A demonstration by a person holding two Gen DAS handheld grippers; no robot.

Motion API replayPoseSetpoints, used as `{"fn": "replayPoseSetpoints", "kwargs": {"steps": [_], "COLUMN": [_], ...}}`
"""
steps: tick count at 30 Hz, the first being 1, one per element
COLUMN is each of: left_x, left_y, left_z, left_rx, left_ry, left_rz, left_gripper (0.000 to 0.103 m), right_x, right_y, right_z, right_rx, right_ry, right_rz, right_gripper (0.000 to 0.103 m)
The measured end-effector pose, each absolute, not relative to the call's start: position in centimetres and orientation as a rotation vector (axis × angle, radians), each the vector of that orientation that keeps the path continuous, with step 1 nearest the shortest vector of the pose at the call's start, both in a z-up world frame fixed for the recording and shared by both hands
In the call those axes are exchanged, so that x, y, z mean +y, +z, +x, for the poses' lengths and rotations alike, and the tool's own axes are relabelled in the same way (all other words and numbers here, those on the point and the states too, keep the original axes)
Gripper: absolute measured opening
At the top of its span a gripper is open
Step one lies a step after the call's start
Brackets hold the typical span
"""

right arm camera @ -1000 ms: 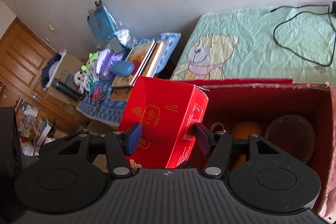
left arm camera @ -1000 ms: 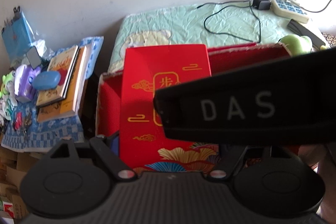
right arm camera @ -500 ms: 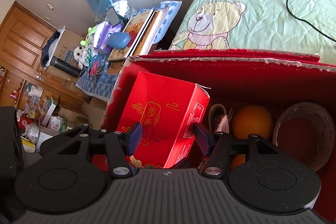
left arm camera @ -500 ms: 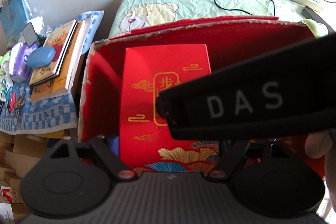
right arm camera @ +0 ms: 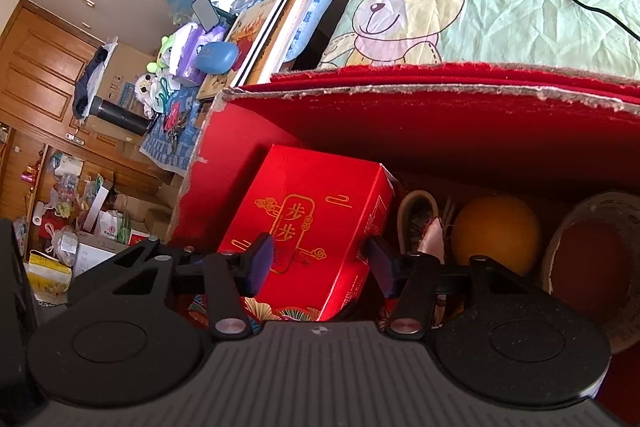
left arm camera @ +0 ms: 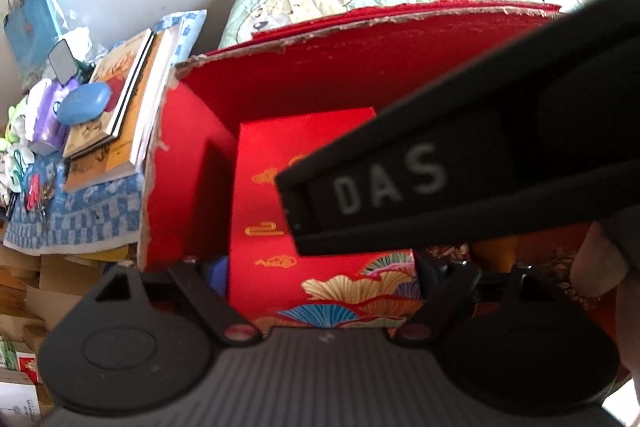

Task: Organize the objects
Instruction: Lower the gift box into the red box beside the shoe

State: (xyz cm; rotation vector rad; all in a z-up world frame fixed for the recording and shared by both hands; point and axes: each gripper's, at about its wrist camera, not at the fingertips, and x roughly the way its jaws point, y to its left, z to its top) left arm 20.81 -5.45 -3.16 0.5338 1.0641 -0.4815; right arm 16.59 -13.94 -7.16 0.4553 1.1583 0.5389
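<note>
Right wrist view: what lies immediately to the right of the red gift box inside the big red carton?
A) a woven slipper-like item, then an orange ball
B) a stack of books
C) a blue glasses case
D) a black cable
A: in the right wrist view a woven slipper-like item sits beside the red gift box inside the big red carton, with the orange ball next to it.

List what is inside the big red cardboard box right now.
Inside the big red cardboard box: the red gift carton at its left end, held between both grippers' fingers, then a small woven item, an orange ball and a round basket. The floor beneath is hidden.
</note>
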Motion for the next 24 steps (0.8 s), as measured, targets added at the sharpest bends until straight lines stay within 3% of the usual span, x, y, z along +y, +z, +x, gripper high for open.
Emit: {"fn": "replayPoseSetpoints", "kwargs": {"steps": [24], "left_x": [-3.5], "left_y": [-2.9], "left_z": [22.2], "left_rx": [1.042], "left_ry": [-0.463], "left_rz": [0.48], "left_gripper": [0.087], "right_x": [-15.6], "right_y": [-5.8], "right_z": [15.0], "right_rx": [1.108], "right_ry": [0.346], "right_rz": [0.477], "right_gripper": [0.055]}}
